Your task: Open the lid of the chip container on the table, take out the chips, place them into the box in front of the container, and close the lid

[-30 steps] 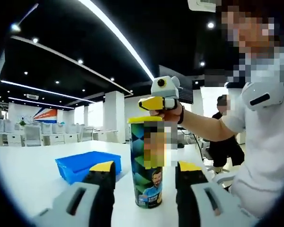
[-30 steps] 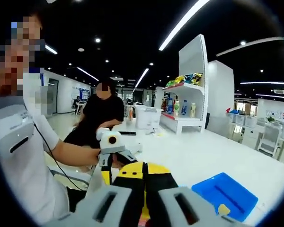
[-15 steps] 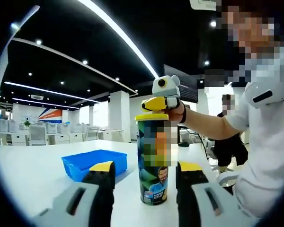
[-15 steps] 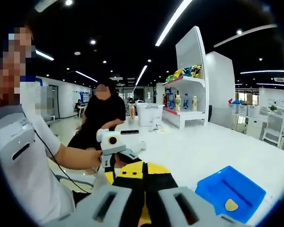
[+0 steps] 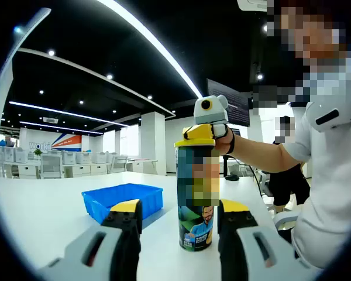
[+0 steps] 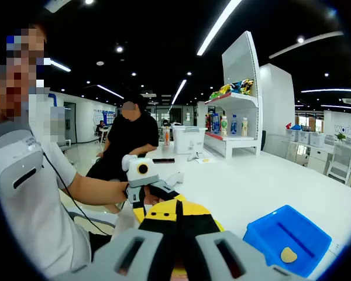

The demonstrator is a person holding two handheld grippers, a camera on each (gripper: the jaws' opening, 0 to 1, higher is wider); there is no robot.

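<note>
Left gripper view showed the chip container [image 5: 197, 196] standing upright on the white tabletop [image 5: 41, 216], a tall narrow printed tube with its yellow lid [image 5: 194, 142] seated on top. The left gripper [image 5: 178, 225] had its jaws spread wide, one on each side of the lower tube and apart from it, holding nothing. The right gripper [image 5: 198, 132] came in over the can, its yellow tips sitting at the lid; whether they actually touched it could not be told from there. The blue box [image 5: 124, 199] lay open on the tabletop just beside the container, toward the far edge.

Right gripper view looked down its own jaws, pressed close together with yellow showing around the tips [image 6: 174, 215]; that yellow was probably the lid's rim in the pinch. One chip [image 6: 289, 254] already lay in the blue box.

By judgement, the tube was light, stiff card with a slick printed skin, and tall enough to tip easily. The body was best gripped low or mid-height with gentle pressure to avoid denting. The lid looked like thin flexible plastic, best caught at its rim and peeled or pressed there. The chips would be brittle and call for a very soft pinch.
</note>
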